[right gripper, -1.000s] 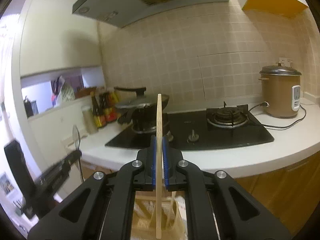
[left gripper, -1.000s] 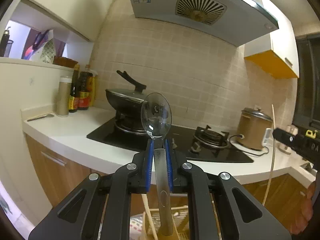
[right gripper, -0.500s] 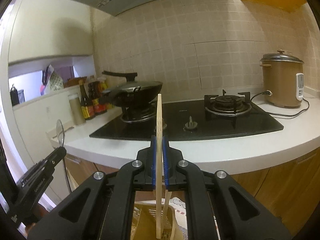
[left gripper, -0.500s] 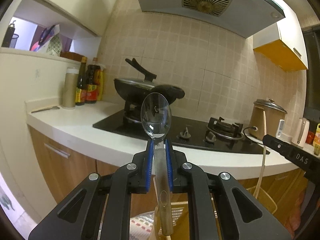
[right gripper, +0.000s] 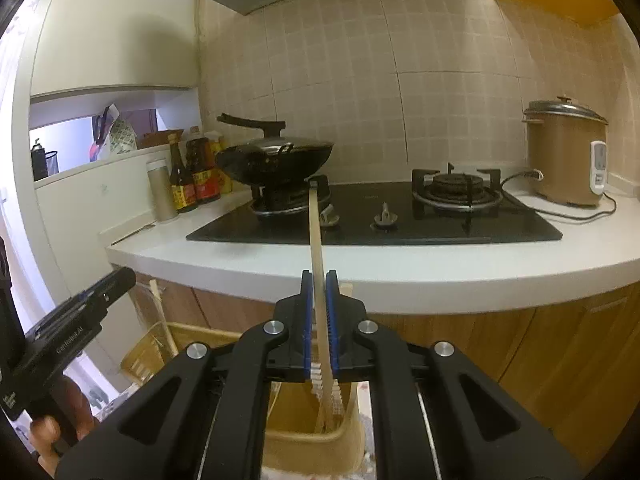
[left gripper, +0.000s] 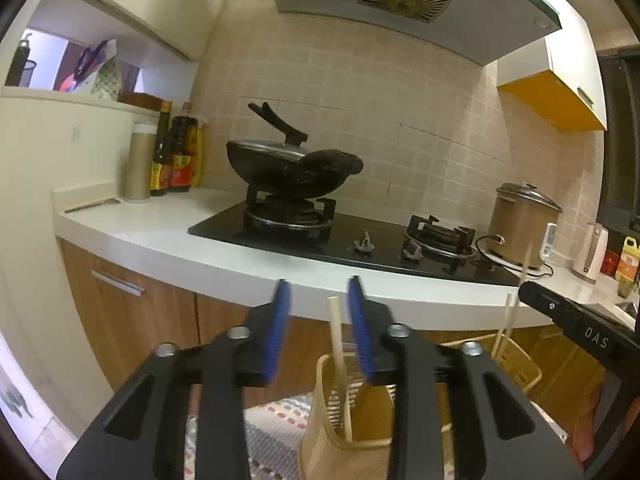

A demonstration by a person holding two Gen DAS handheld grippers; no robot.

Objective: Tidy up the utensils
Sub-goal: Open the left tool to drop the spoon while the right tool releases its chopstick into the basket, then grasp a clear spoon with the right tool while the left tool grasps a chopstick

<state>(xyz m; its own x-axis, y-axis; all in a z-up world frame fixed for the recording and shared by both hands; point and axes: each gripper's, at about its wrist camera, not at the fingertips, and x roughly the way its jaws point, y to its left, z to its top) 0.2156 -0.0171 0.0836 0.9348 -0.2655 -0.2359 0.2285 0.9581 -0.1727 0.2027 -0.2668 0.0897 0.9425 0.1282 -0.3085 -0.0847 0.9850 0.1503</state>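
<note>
My left gripper (left gripper: 319,312) is open and empty, its blue pads spread above a beige slotted utensil basket (left gripper: 320,404). A wooden chopstick (left gripper: 340,364) stands upright in that basket between the jaws, touching neither. The metal spoon is out of sight. My right gripper (right gripper: 319,292) is shut on a wooden chopstick (right gripper: 315,240) held upright over a second beige basket (right gripper: 312,440). The right gripper also shows at the right edge of the left wrist view (left gripper: 576,320), and the left gripper at the left edge of the right wrist view (right gripper: 72,328).
A white countertop (left gripper: 168,224) runs ahead with a black gas hob (right gripper: 372,228), a black wok (left gripper: 292,168), sauce bottles (left gripper: 176,156) and a brown rice cooker (right gripper: 564,156). Wooden cabinet fronts (left gripper: 120,312) lie below. A patterned cloth (left gripper: 276,432) lies under the baskets.
My left gripper has opened and let go of the spoon, which is gone from view. Both grippers have dropped lower, over the baskets. The right gripper still holds its chopstick.
</note>
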